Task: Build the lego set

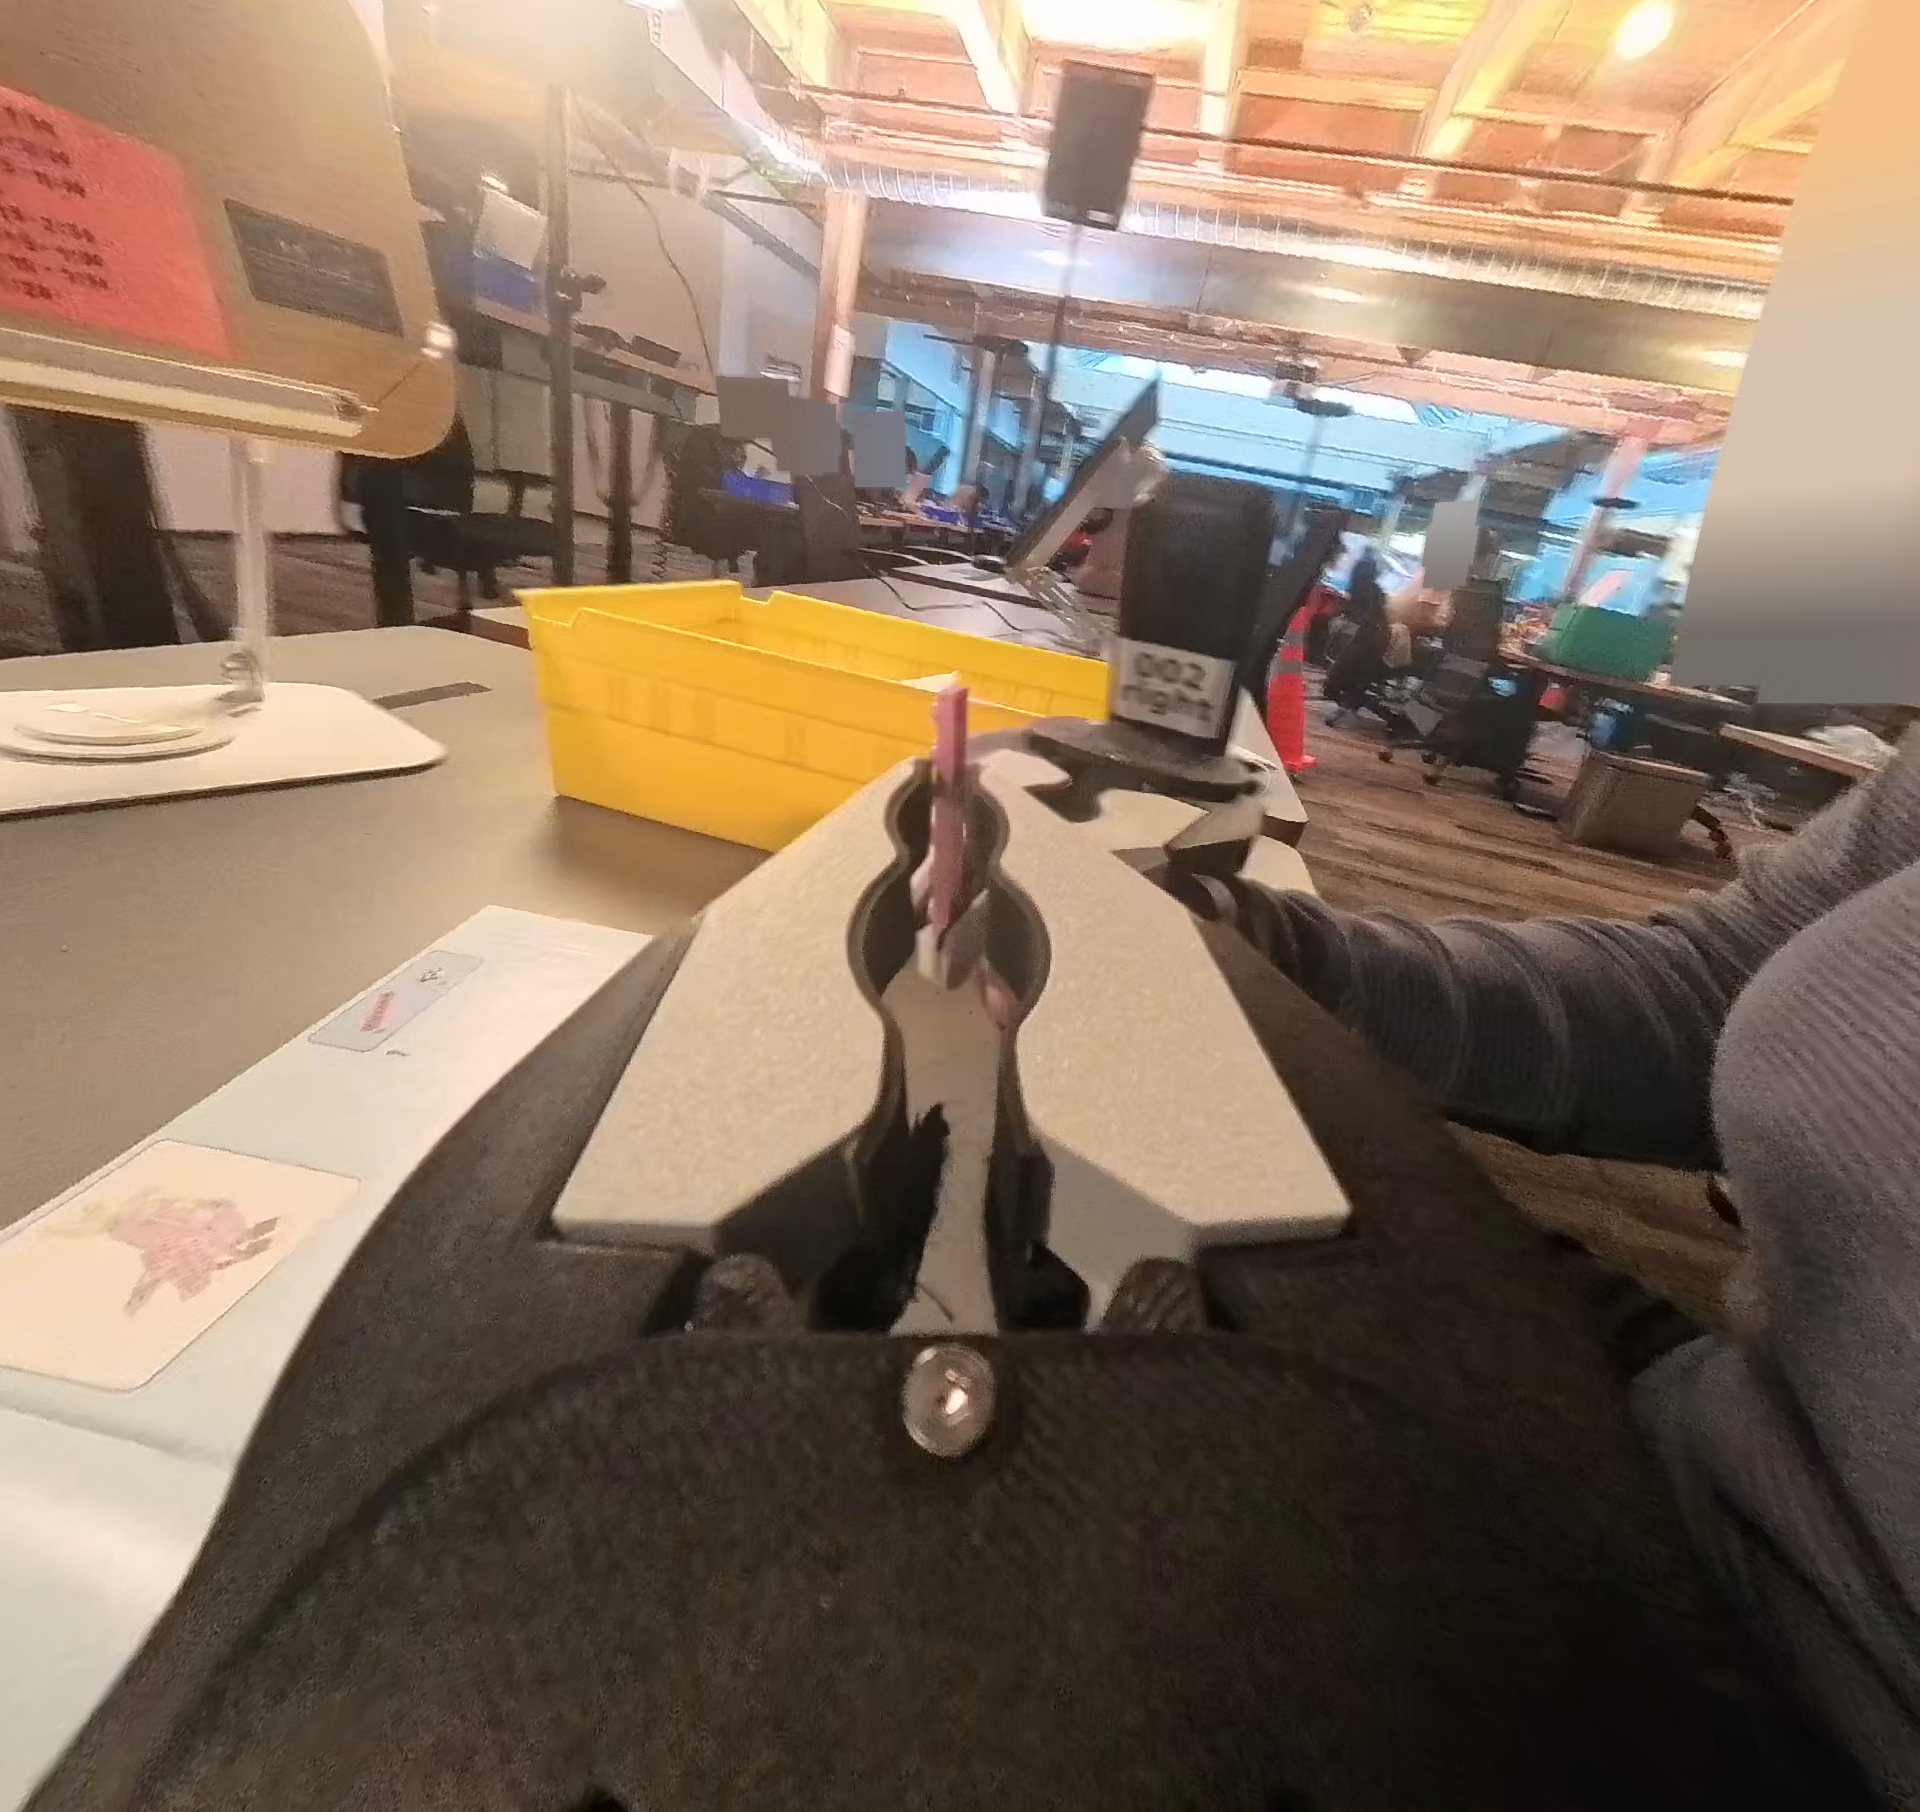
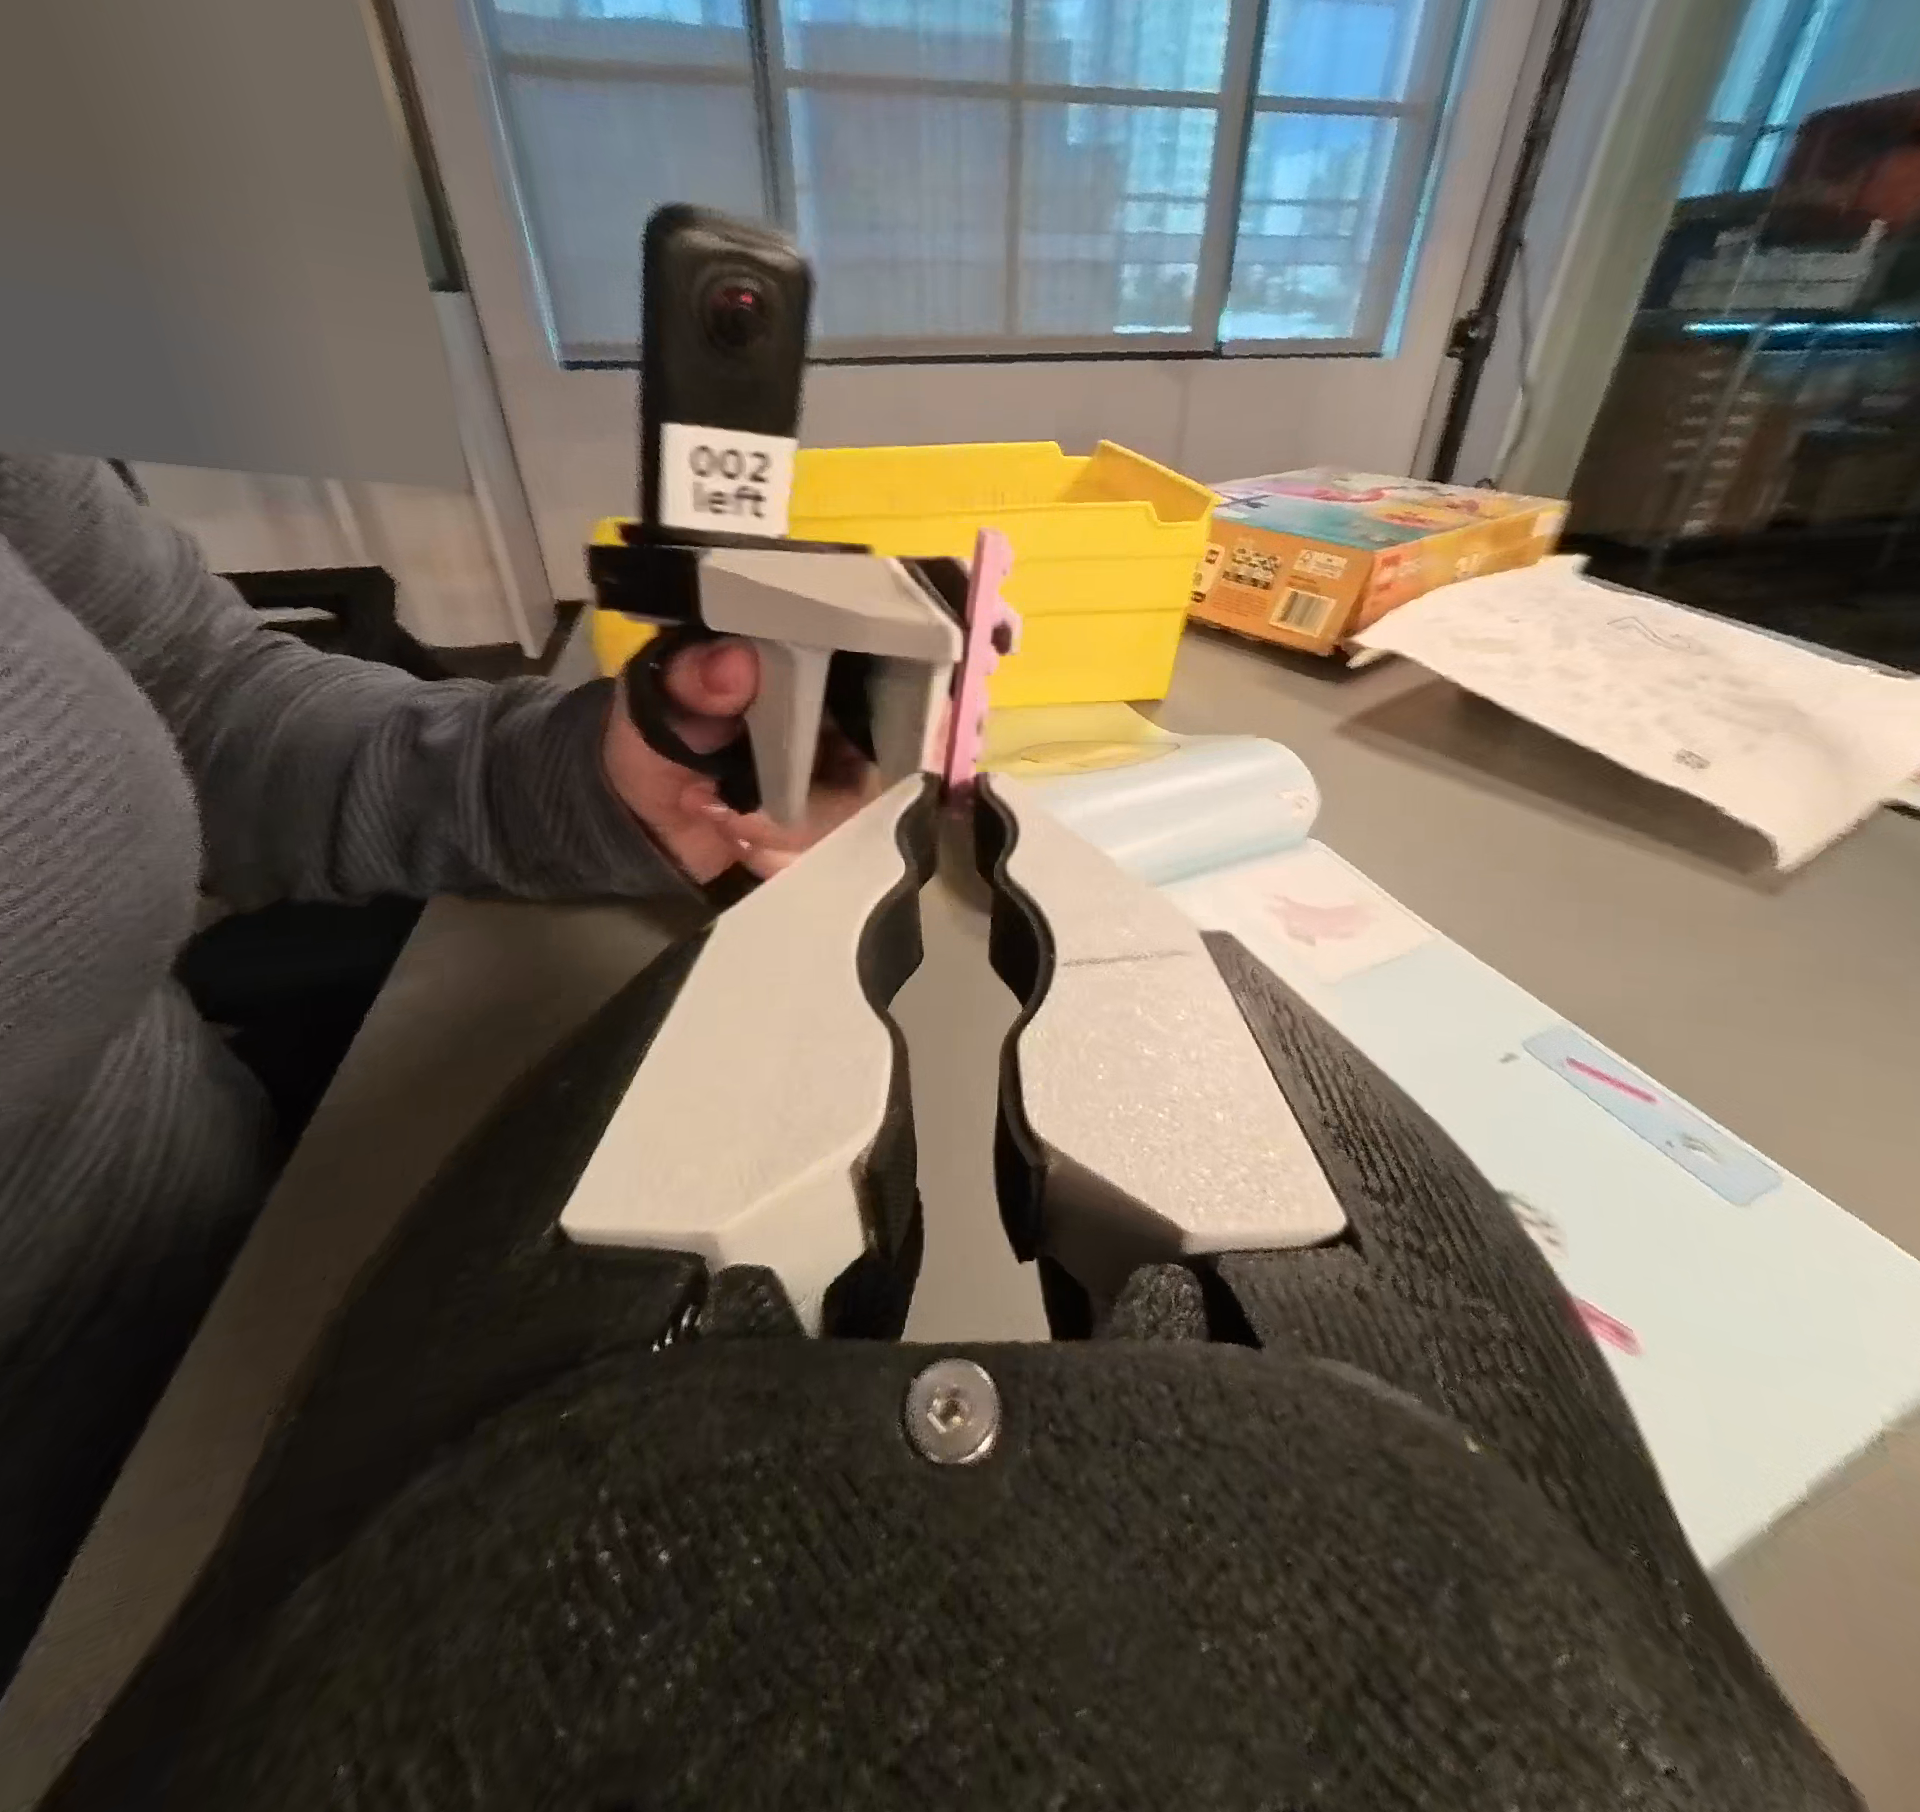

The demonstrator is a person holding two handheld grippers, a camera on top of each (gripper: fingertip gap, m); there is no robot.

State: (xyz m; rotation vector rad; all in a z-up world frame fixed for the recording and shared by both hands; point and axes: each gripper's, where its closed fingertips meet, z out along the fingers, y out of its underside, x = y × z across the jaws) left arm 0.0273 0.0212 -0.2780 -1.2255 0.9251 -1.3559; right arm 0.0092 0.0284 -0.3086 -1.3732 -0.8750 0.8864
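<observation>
Your pink plate (image 2: 977,656), a thin flat toy-brick piece with studs along one edge, stands nearly upright in the air above the desk (image 2: 1455,754), between your two tools. Your left claw (image 1: 951,786) is closed on it: in the left wrist view the plate runs edge-on down the slot between the grey fingers (image 1: 810,931), its top end poking out past the tips at 12 o'clock. Your right claw (image 2: 951,791) pinches the plate's lower end, with both tips drawn in against it; from there the plate rises toward 12 o'clock, and the left tool meets it from 9 o'clock.

Your left hand (image 2: 686,775) wraps the black handle of that tool, thumb hooked through the trigger loop, grey sleeve (image 2: 364,765) stretching off to 9 o'clock. In the left wrist view your right forearm enters from 3 o'clock, level with the desk edge.

Behind the plate a yellow bin (image 2: 1091,557) sits on the desk. At 2 o'clock of the bin in the right wrist view lies a toy box (image 2: 1382,557), and beside that an open instruction booklet (image 2: 1621,682). A pale blue sheet (image 2: 1455,1087) with printed pictures runs under your right tool toward 4 o'clock.
</observation>
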